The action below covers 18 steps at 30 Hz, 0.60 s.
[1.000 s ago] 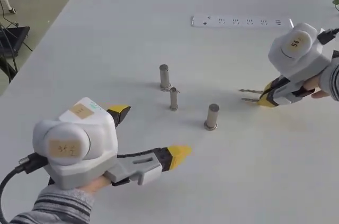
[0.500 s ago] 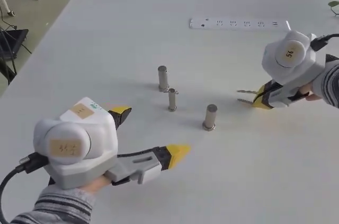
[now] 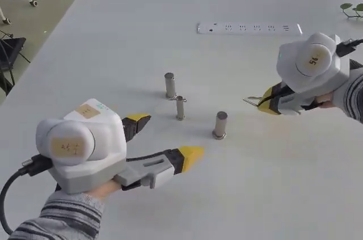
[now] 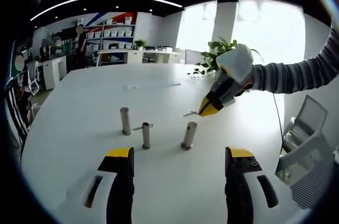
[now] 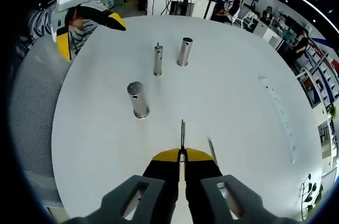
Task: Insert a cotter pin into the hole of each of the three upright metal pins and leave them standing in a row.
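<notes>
We list three upright metal pins on the white table (image 3: 113, 36), standing in a slanting row near the centre of the head view. They are the rear pin (image 3: 169, 85), the middle pin (image 3: 180, 108) just at its 5 o'clock, and the front pin (image 3: 220, 125) further out at the middle pin's 4 o'clock, all apart from one another. The middle pin carries a fitted cotter pin (image 3: 184, 100) through the hole near its top, its loop sticking out to one side. The rear pin and the front pin show bare tops. At 3 o'clock from the row, apart from the pins, we note the right gripper (image 3: 262, 105), its yellow-tipped jaws pressed together on a loose cotter pin (image 3: 250, 101) whose free end points toward the row. In the right gripper view this loose cotter pin juts straight ahead from between the jaws toward 12 o'clock, with the front pin at its 11 o'clock. A thin grey line lies beside it at 4 o'clock; we cannot tell whether that is another pin or a shadow. At 7 o'clock from the row we note the left gripper (image 3: 164, 136), jaws spread wide and holding nothing. In the left gripper view the three pins stand beyond and between its tips. Further out, at 12 o'clock, a white power strip (image 3: 249, 28) lies flat on the table. At 2 o'clock, by the far edge, we note some green leaves (image 3: 351, 8).
</notes>
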Motion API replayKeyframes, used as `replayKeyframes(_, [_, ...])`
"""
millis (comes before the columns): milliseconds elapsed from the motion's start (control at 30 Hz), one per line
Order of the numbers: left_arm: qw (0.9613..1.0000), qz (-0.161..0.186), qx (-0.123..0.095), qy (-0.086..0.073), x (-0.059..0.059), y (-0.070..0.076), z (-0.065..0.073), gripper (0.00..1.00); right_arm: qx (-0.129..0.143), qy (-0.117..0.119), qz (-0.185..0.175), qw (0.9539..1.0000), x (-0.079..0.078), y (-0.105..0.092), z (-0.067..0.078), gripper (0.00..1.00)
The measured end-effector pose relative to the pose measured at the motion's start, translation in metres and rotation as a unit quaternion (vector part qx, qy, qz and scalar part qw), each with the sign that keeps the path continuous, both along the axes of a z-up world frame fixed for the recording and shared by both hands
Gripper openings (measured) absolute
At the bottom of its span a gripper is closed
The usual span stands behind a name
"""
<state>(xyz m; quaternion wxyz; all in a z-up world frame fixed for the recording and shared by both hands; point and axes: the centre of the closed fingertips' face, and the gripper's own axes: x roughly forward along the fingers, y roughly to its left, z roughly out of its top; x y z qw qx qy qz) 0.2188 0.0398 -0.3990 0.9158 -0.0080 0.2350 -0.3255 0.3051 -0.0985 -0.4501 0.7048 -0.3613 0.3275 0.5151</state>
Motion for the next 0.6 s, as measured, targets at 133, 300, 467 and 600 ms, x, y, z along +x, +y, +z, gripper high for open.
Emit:
replayKeyframes(133, [0.9998, -0.017, -0.007, 0.003, 0.003, -0.008, 0.005, 0.58, 0.015, -0.013, 0.011, 0.9997, -0.007, 0.009, 0.012, 0.00])
replayKeyframes(300, [0.9993, -0.034, -0.012, 0.006, 0.007, -0.019, 0.009, 0.53, 0.029, -0.039, 0.038, 0.9981, -0.018, 0.022, 0.027, 0.00])
replayKeyframes(467, [0.9987, -0.043, -0.019, 0.017, 0.008, -0.029, 0.009, 0.46, 0.032, -0.063, 0.068, 0.9952, -0.028, 0.031, 0.036, 0.00])
replayKeyframes(600, [0.9971, -0.042, -0.045, 0.045, 0.009, -0.034, 0.010, 0.36, 0.047, -0.070, 0.090, 0.9923, -0.033, 0.038, 0.040, 0.00])
